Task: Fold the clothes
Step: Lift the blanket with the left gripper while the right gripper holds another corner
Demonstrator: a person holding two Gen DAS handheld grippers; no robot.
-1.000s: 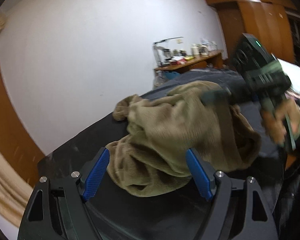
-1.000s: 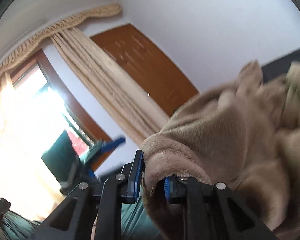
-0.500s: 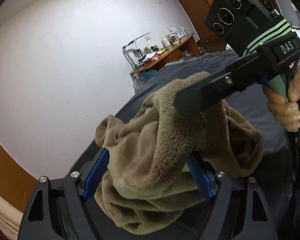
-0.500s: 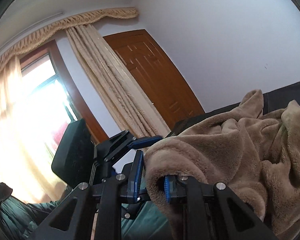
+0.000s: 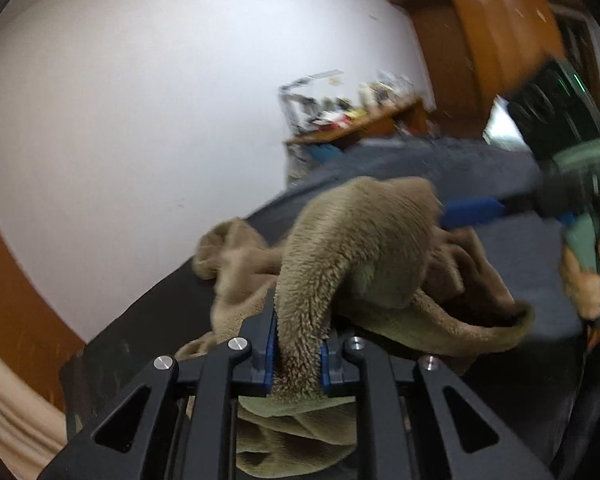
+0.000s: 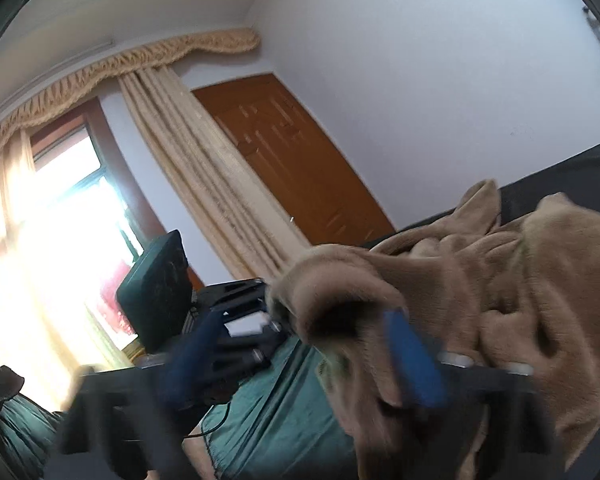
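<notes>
A tan fleece garment (image 5: 364,248) lies bunched on a dark bed cover (image 5: 512,248). My left gripper (image 5: 298,354) is shut on a fold of it, and the fleece stands up between the blue pads. In the right wrist view my right gripper (image 6: 304,356) is open and blurred. One blue pad (image 6: 414,356) lies against the garment (image 6: 500,280), and the other finger (image 6: 188,356) is far to the left. The right gripper also shows in the left wrist view (image 5: 472,210), at the garment's far side.
A cluttered wooden desk (image 5: 360,120) stands by the white wall. Wooden wardrobes (image 5: 492,40) are behind it. In the right wrist view there are curtains (image 6: 204,168), a wooden door (image 6: 296,160), a bright window and a teal cloth (image 6: 268,412) below.
My left gripper has closed on a fold of the fleece. My right gripper has opened and let go of the fold it held, and it is moving.
</notes>
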